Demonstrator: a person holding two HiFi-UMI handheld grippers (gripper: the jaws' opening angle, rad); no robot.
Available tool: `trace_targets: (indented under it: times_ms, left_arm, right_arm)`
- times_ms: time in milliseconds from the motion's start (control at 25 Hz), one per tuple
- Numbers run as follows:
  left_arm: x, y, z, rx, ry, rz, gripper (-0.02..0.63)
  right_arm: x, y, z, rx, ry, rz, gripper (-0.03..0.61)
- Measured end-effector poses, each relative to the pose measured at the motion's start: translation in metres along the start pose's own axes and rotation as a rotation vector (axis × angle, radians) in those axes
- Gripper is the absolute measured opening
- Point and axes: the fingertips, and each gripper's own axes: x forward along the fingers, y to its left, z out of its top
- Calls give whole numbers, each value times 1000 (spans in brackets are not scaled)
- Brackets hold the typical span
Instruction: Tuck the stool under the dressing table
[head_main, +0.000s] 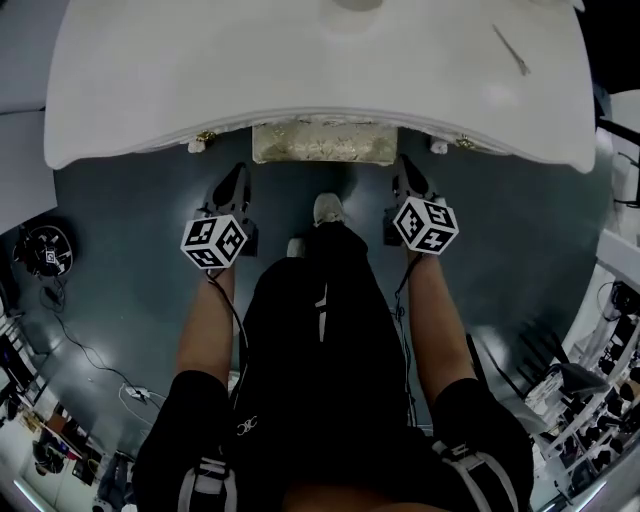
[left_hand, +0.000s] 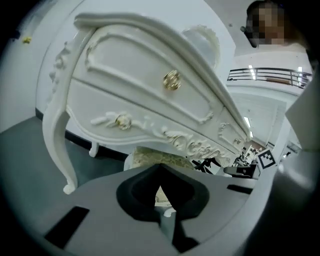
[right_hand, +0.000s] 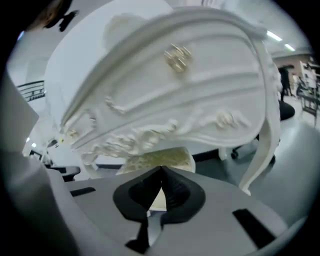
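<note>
The white dressing table fills the top of the head view. Under its front edge only the gold-patterned cushion rim of the stool shows. My left gripper hangs just left of the stool and my right gripper just right of it, both short of the table's edge. In the left gripper view the jaws are shut with nothing between them, and the stool cushion lies beyond under the carved drawers. The right gripper is likewise shut and empty, facing the stool and table.
A curved table leg stands at the left and another at the right. My shoe rests on the dark floor between the grippers. Cables and a round device lie at the left; cluttered shelving is at the right.
</note>
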Motion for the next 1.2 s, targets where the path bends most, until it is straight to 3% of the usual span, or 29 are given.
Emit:
trace_targets:
  times_ms: [280, 480, 680, 960, 1200]
  left_arm:
    - [-105, -93, 115, 198, -2, 36, 17]
    - [-170, -181, 213, 310, -151, 31, 17]
    - [-244, -263, 287, 305, -278, -2, 17]
    - [-319, -343, 343, 345, -417, -11, 17]
    - [-348, -401, 343, 427, -463, -42, 17]
  right_arm:
    - [-130, 134, 100, -194, -127, 91, 14]
    - [-216, 171, 195, -165, -295, 91, 14]
    - [-301, 207, 276, -204, -425, 111, 14]
    - [-396, 240, 338, -298, -544, 161, 14]
    - [-454, 232, 353, -306, -618, 165, 14]
